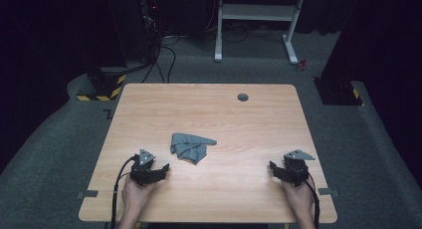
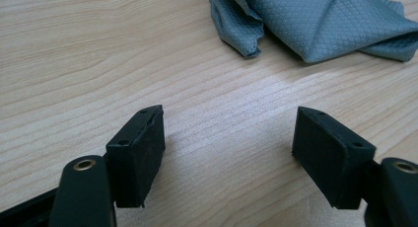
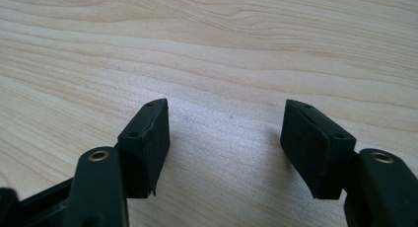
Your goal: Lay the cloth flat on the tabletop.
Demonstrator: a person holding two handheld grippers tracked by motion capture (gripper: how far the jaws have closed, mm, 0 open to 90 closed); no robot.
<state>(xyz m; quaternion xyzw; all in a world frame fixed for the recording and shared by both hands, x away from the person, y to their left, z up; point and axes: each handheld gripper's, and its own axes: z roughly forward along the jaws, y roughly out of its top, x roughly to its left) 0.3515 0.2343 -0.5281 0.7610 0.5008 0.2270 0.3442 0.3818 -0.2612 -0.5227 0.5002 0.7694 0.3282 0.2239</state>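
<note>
Both jaws gape, nothing gripped: left gripper [image 1: 158,168] near the crumpled grey cloth [image 1: 190,146], right gripper [image 1: 276,168] well apart.

Cloth [image 2: 315,24] (top edge) cut off

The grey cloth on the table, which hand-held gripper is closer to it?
Left. The left hand-held gripper sits just below-left of the crumpled grey cloth, jaws open and not touching it. The right hand-held gripper rests far off toward the table's right edge, jaws open.
</note>
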